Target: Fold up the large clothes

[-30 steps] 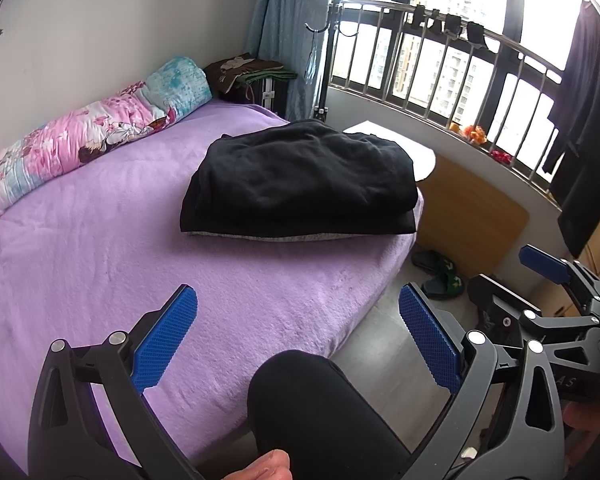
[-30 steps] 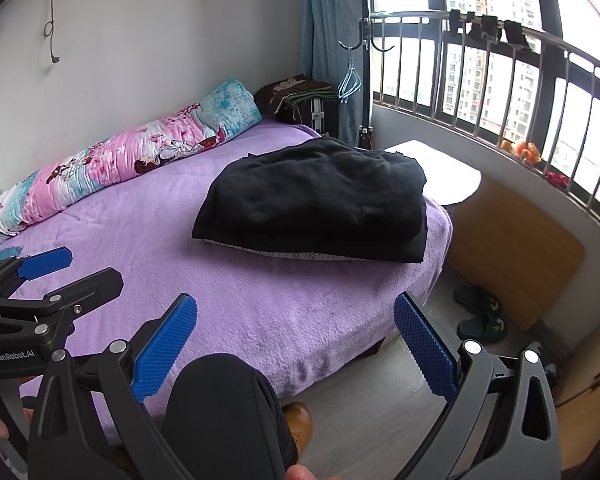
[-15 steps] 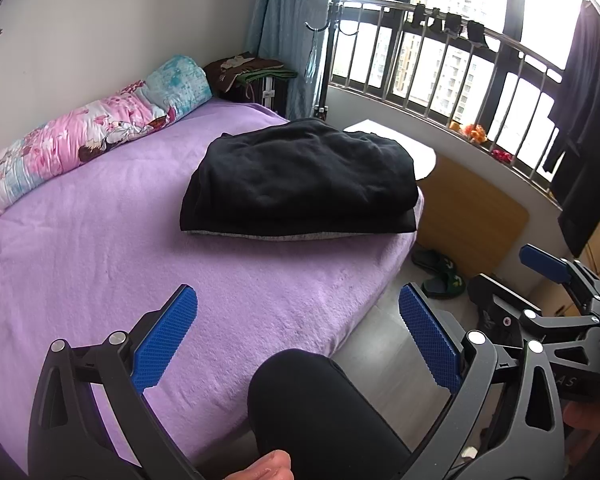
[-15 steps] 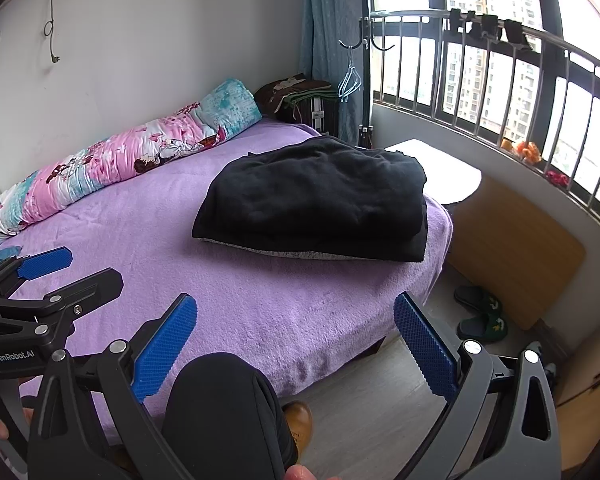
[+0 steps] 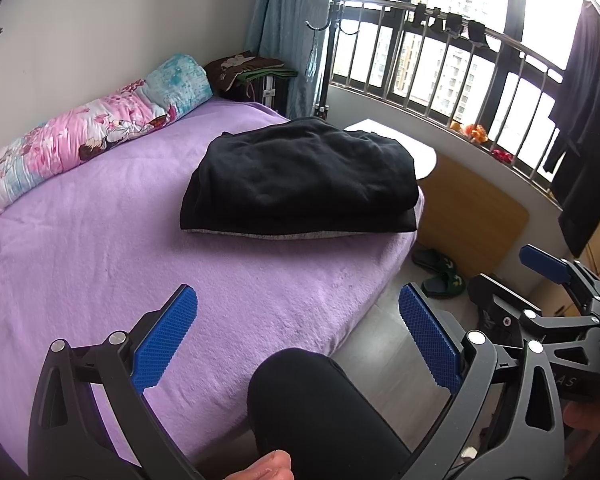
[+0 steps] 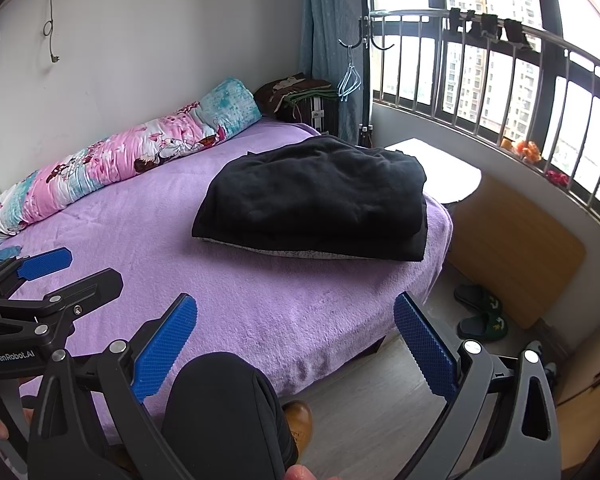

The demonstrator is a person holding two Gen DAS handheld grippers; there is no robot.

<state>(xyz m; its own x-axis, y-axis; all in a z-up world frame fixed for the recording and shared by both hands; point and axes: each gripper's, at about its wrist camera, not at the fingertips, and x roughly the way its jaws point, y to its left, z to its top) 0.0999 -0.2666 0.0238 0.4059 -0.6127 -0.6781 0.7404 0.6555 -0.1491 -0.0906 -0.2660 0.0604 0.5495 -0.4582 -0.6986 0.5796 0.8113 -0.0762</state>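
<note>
My left gripper [image 5: 298, 334] and right gripper [image 6: 296, 336] both hang with jaws spread wide and empty, low near the foot edge of the purple bed [image 5: 100, 240], well apart from the black garment [image 5: 300, 180]. That garment lies folded into a thick stack on the bed's far window-side corner. To finish well, I judge I should only press and square its edges, not regrip.

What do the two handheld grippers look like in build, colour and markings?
Both the left gripper and the right gripper have matte black angular frames with silver rivets and blue, cross-hatched rubber pads. White "GenRobot.AI" lettering marks the left one's side. No cables show.
</note>
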